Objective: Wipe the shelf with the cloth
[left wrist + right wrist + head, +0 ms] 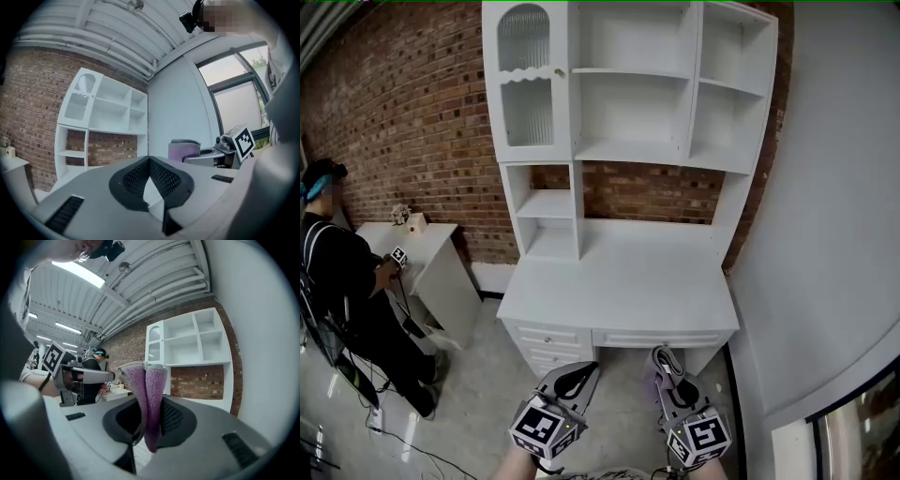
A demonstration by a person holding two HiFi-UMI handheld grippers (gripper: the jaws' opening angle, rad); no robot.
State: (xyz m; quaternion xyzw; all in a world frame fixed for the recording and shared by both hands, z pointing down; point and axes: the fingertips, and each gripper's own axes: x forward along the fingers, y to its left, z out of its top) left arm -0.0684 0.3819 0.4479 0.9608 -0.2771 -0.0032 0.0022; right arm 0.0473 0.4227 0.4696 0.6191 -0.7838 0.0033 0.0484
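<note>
We hold both tools low, in front of the white wooden desk (619,281) and short of its front edge.

1. Left gripper (150,161): black ribbed pads (164,178) pressed together at the tips, nothing between them.
2. Right gripper (149,401): jaws pinching a folded fuzzy purple cloth (152,376), which sticks out past the tips, well apart from the white open-shelved hutch (633,150) on the desk.
3. Red brick wall (403,112) behind.
4. Person in black clothing (342,272) at far left, beside a small white side table (431,253).

Indoor workroom of studio type. Brick wall (412,112) at 11 o'clock, white desk-hutch (628,141) at 12 o'clock. Person (337,272) at side table (431,253), 9 o'clock.
</note>
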